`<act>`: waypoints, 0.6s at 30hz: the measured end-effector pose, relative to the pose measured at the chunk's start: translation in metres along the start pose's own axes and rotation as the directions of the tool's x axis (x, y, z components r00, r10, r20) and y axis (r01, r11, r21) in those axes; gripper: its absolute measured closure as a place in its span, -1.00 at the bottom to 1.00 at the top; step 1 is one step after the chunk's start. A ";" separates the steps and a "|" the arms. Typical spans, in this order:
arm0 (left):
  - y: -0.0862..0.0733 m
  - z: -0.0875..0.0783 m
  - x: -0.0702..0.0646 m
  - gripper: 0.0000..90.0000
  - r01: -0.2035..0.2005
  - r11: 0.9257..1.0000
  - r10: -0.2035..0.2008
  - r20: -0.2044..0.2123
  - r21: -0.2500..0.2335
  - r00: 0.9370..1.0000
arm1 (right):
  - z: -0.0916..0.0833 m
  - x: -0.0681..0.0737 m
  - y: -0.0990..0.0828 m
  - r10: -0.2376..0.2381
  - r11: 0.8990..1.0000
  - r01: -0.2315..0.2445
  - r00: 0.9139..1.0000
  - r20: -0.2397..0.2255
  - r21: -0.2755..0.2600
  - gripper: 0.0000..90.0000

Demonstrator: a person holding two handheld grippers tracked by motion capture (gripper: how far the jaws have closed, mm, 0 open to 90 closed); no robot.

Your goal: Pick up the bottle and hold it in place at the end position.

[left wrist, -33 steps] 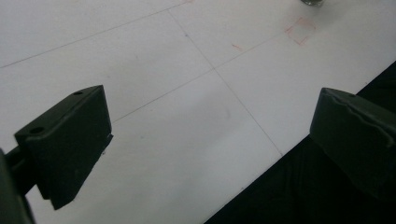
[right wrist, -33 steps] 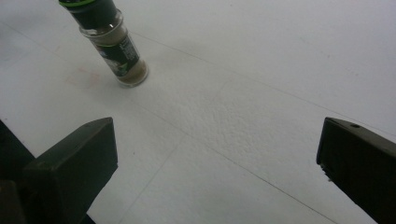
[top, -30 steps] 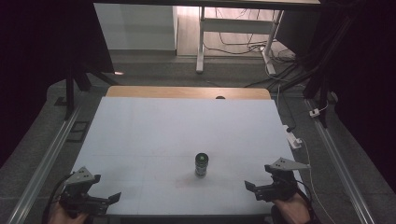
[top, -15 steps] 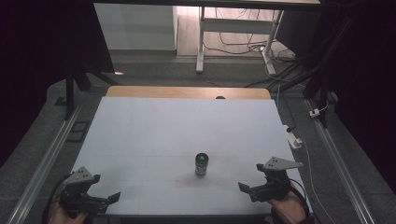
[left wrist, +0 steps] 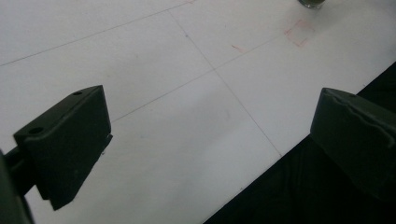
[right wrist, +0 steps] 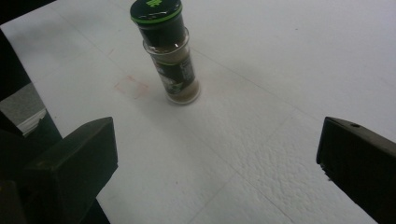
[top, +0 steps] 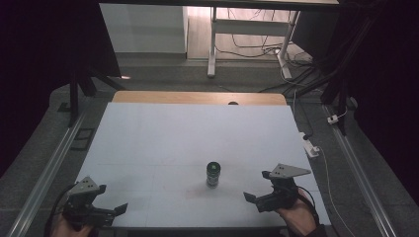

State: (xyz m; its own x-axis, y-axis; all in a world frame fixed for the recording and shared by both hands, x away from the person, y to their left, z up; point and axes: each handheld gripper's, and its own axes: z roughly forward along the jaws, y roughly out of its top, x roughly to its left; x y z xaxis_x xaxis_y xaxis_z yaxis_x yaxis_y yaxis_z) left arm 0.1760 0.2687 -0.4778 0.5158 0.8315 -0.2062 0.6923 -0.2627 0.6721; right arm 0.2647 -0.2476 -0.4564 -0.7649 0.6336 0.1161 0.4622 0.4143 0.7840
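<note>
jar upright mid-bench, toward the near edge, open white surface all round it. right gripper released, jaws wide, near the front-right edge, aimed at the jar (small red square marked just beside it). left gripper also released, at the front-left edge. bench white, wood strip at far edge; dark room, cables on floor.

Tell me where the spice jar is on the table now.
In the high view the spice jar stands upright on the white table, near its front edge and a little right of centre, closer to the right gripper than to the left gripper.
</note>
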 end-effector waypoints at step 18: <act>0.000 0.000 0.000 -1.00 0.003 1.000 -0.003 -0.001 -0.003 1.000 | 0.032 0.007 0.009 -0.021 0.999 0.023 0.997 -0.070 0.025 -1.00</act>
State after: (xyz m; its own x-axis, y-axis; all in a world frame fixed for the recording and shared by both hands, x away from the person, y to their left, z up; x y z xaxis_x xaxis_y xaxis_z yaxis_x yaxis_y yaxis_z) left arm 0.1759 0.2691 -0.4778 0.5135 0.8327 -0.2073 0.6923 -0.2593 0.6734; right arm 0.2777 -0.2185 -0.4681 -0.8040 0.5774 0.1420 0.4555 0.4447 0.7712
